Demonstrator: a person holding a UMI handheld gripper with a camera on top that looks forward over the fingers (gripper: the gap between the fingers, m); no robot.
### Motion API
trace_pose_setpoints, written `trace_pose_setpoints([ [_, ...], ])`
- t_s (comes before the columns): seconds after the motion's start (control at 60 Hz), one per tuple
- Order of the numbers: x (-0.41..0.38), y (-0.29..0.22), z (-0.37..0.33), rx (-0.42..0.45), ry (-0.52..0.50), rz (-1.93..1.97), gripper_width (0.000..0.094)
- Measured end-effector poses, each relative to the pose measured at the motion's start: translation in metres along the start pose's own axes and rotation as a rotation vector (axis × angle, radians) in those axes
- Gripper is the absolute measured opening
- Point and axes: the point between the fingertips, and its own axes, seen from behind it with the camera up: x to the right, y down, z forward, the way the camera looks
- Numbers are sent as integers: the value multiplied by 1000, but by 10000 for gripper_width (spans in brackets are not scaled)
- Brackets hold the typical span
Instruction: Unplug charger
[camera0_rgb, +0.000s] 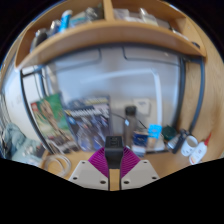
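The gripper (113, 163) sits low in the middle of the frame. Its two purple pads (100, 160) are close together, with a small black thing between them. That is most likely the charger (114, 148). A thin dark cable (127, 122) goes up from it toward the back wall. The pads look pressed against its sides, so the tongs seem nearly shut and holding it.

My guess is that the grabbing step is done and the pulling step comes next. The pull should be straight back out of the socket, not sideways.

The socket itself is hidden behind the charger and the fingers. The desk (75, 165) is crowded with small things near the middle that are hard to make out. A white power strip (196, 151) lies at the lower right. A wooden shelf (110, 32) runs across the top.
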Motion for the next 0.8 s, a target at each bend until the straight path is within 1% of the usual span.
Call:
trace_pose_setpoints([
  [0.067,45,50,10,-114,75,-32,116],
  [0.083,60,72,17,-140,84,-35,116],
  [0.133,80,113,26,-230,117,-42,116],
  [0.167,99,138,23,-287,112,-23,115],
  [0.217,93,176,28,-380,86,11,115],
  [0.25,105,197,24,-430,76,25,117],
  [0.317,94,231,31,-506,49,2,115],
  [0.333,105,233,21,-520,41,-1,116],
  [0.367,101,244,23,-551,33,-6,117],
  [0.417,90,259,30,-584,25,-8,119],
  [0.433,98,262,23,-591,24,-6,118],
  [0.567,99,281,28,-639,55,10,186],
  [0.7,106,281,33,-622,86,18,239],
  [0.767,109,275,34,-597,105,15,314],
  [0.8,110,271,33,-587,111,15,327],
])
